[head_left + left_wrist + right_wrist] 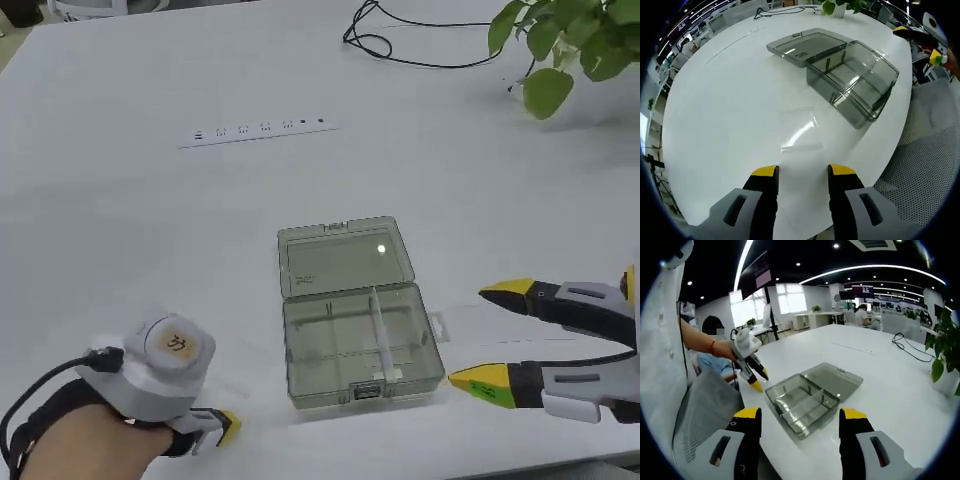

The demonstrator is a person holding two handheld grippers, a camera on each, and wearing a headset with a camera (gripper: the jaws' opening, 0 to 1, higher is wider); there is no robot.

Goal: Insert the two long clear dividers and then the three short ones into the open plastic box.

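Inserting stands early: one long divider [381,335] appears seated inside the plastic box [300,380]; four remain. A loose clear divider [800,131] lies beside the box, before the left gripper [803,171], jaws apart, empty. Right gripper [470,337] hovers beside the box, likewise apart.

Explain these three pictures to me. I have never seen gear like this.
There is no robot here. A person holds a two-jaw tool in each hand. One picture looks down from a headset, and the other two come from cameras riding on each tool. The left tool and right tool are both open and hold nothing. On the white table sits a smoky clear plastic box, lid open, with a clear long divider inside. A flat clear plastic piece lies before the left tool. Further back are a white power strip, a black cable and a green plant.
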